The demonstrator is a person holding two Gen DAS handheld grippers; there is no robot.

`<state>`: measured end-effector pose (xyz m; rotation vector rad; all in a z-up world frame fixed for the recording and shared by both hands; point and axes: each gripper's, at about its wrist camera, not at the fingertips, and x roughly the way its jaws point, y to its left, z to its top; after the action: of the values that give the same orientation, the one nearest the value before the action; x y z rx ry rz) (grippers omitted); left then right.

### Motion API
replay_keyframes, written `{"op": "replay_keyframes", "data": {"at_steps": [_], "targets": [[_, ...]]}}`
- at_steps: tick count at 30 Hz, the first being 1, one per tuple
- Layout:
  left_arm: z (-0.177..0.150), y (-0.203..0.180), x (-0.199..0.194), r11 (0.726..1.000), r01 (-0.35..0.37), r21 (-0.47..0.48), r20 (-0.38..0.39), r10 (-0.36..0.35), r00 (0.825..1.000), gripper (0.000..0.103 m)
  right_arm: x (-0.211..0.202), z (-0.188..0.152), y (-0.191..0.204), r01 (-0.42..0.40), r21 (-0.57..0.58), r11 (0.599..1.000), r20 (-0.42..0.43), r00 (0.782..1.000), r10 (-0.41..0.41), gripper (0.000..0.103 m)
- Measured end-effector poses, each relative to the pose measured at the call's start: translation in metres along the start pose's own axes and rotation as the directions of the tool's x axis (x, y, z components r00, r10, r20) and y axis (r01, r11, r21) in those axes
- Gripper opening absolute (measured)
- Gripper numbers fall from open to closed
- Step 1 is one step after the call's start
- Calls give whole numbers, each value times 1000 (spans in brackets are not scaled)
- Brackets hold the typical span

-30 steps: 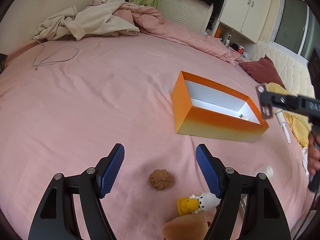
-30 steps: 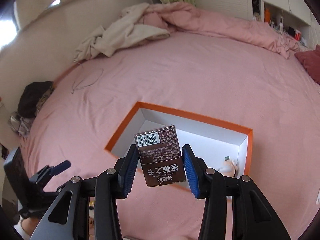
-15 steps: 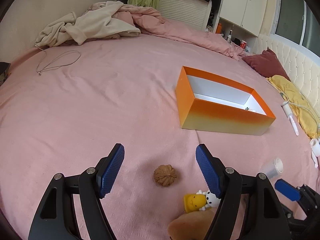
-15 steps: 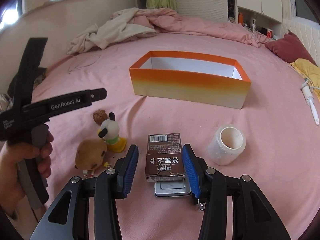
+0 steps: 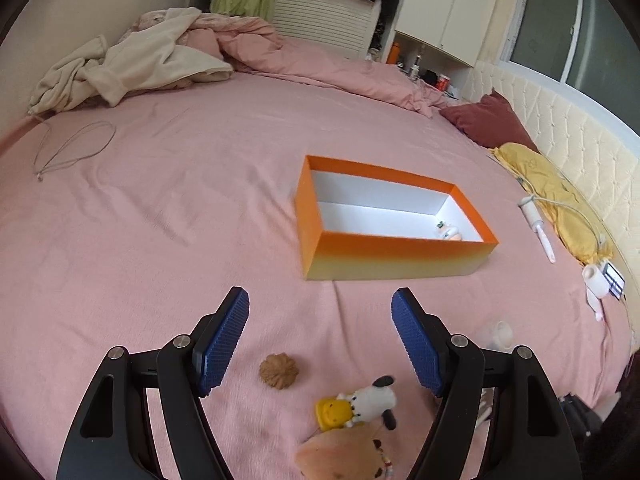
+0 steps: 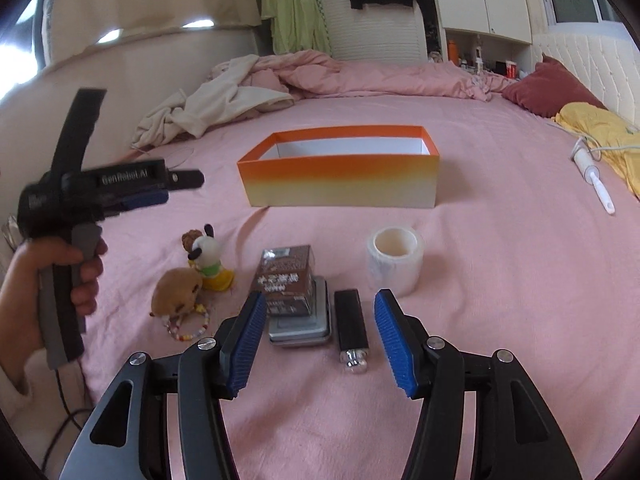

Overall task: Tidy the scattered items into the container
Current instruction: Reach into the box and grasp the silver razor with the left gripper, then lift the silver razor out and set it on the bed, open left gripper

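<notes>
Right tool (image 6: 320,336), earlier gripping the carton (image 6: 285,280), is opening; carton now rests on the tin (image 6: 301,330). Left tool (image 5: 320,340) is open, empty. Bed (image 5: 160,220) around the box (image 5: 394,258) is clear.

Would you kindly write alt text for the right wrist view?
The right gripper, jaws opening and gripping nothing, hovers over a brown carton on a metal tin beside a black stick. Tape roll, plush toys and the orange box lie beyond.
</notes>
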<state>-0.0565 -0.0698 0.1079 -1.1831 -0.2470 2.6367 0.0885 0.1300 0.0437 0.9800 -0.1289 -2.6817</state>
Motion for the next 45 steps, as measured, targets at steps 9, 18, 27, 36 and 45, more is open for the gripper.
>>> {"op": "replay_keyframes", "data": {"at_steps": [9, 18, 27, 36, 45], "targets": [[107, -43, 118, 973, 96, -209, -581, -202, 788, 74, 5, 4, -24, -76, 149, 986, -7, 997, 78, 56], [91, -30, 207, 945, -187, -268, -749, -82, 657, 74, -9, 10, -50, -107, 268, 957, 55, 994, 95, 59], [75, -66, 222, 946, -313, 88, -689, 285, 666, 75, -21, 14, -70, -135, 368, 920, 107, 989, 102, 60], [74, -59, 202, 979, -203, -29, -696, 127, 707, 55, -25, 17, -80, -141, 410, 901, 129, 987, 96, 60], [87, -84, 150, 989, -59, -133, -598, -33, 801, 55, -25, 17, -79, -142, 406, 903, 130, 987, 97, 60]]}}
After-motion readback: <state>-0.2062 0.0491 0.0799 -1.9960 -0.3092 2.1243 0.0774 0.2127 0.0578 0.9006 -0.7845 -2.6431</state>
